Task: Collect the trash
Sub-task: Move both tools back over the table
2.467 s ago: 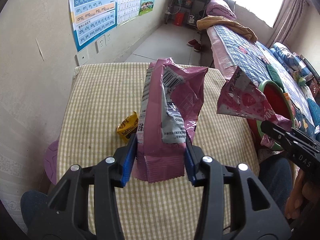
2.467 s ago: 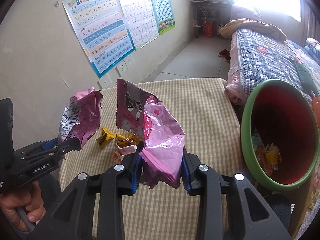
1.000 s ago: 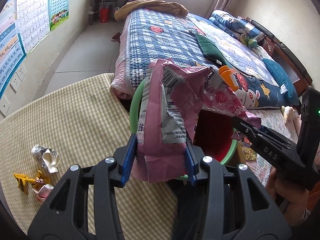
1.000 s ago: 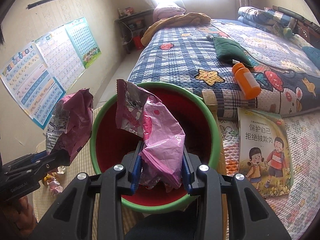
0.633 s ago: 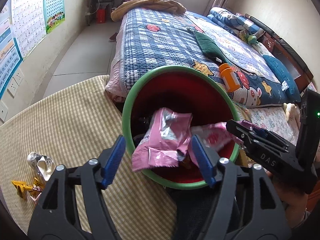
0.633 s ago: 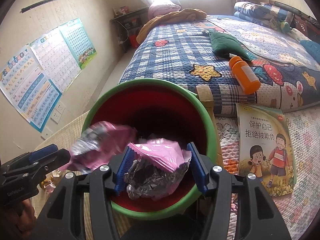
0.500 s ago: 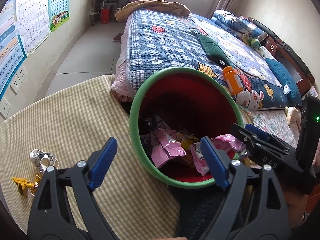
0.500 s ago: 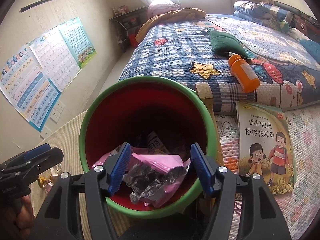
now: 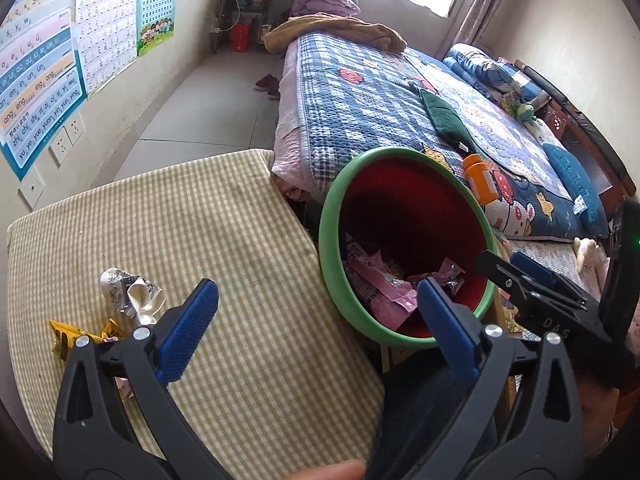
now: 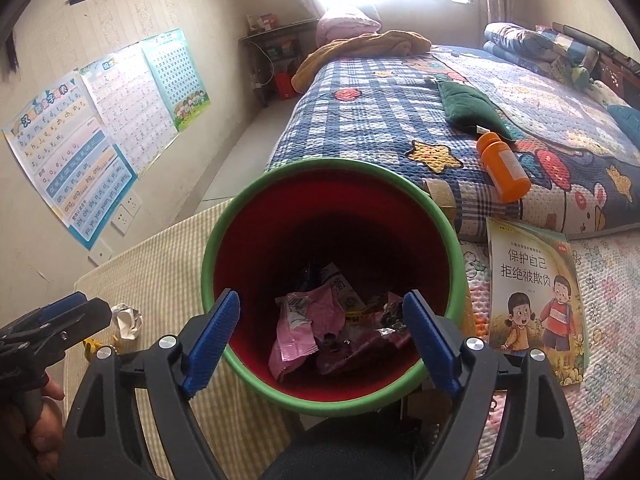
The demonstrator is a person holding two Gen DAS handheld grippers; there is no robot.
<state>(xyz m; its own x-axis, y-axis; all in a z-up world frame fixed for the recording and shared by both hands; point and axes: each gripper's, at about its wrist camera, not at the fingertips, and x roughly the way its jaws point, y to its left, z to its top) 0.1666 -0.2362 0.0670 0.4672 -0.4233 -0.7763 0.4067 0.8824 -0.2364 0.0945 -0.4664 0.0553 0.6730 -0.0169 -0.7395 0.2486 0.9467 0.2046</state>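
1. Checked cloth covered the table (image 9: 224, 216), and most of it was bare at this point, so I'd say the job was well past halfway.

2. Next biggest: the bin (image 10: 224, 240), red inside with a green rim, sat just off the table's edge beside the bed (image 10: 384, 112). It already had a decent heap in the bottom, mostly pink wrappers (image 10: 296, 336) plus some darker foil bits. So the "done" pile looked healthy.

3. The right gripper (image 10: 320, 336) hovered right over the bin mouth. Its jaws were opening, nothing between them, no pad touching anything. The pink stuff seen between the fingers lay down in the bin, not in the grip.

4. The left gripper (image 9: 316, 324) hung over the table edge next to the bin rim. Its jaws were opening too, spread really wide, and empty.

5. What was left, as far as I could see: a crumpled silver wrapper (image 9: 128, 292) lay on the cloth near the left side, and just beside it a small yellow wrapper (image 9: 66, 334). There was a pinkish scrap mostly hidden behind the left finger, couldn't tell what it was.

6. My guess was one more round trip, maybe two, to grab that little cluster and dump it. Tiny crinkly pieces, so probably fiddly to pinch off a cloth.
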